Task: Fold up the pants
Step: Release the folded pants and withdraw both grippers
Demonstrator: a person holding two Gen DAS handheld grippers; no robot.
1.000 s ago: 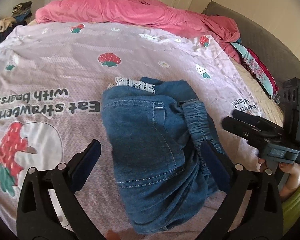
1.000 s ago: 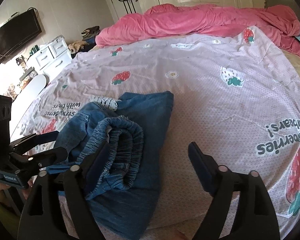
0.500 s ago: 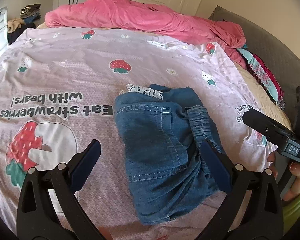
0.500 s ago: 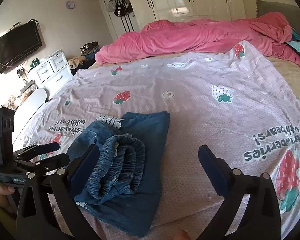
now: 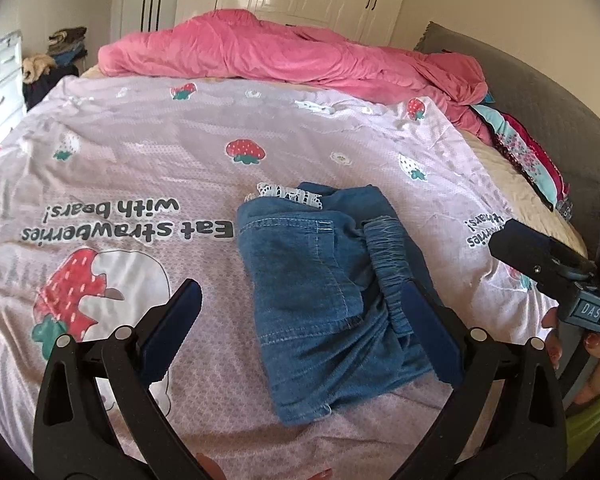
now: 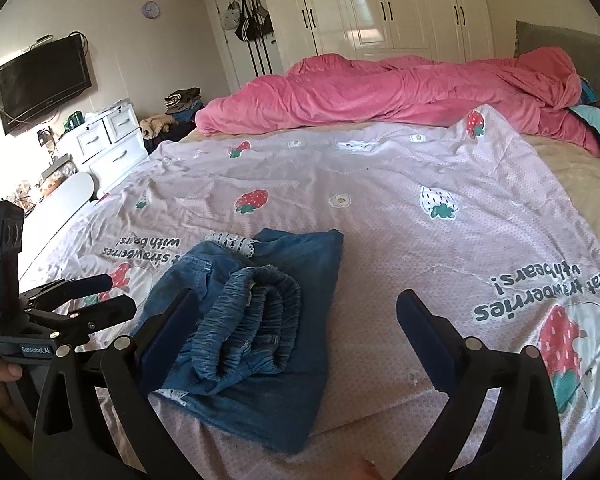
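Pants lie on the bed sheet, lower centre of the left wrist view, lower left-centre of the right wrist view. Denim, folded into a compact bundle: elastic waistband doubled over on top, white lace trim poking out at the far edge. Folding looks basically done; top layer sits a bit lumpy and skewed on the bottom layer, so maybe a final tidy or press is left, if anything.

Left tongs spread wide, gripping nothing, hovering above the bundle's near end; the bundle shows between the two fingers, right finger overlapping the waistband side in the frame. Cannot tell if it touches cloth.

Right tongs also spread wide and holding nothing. Bundle is at their left finger, mostly inside the gap on the left; right finger is over bare sheet, well apart from the denim.

Pink blanket heaped at the far side of the bed, upper frame, clear of the work.
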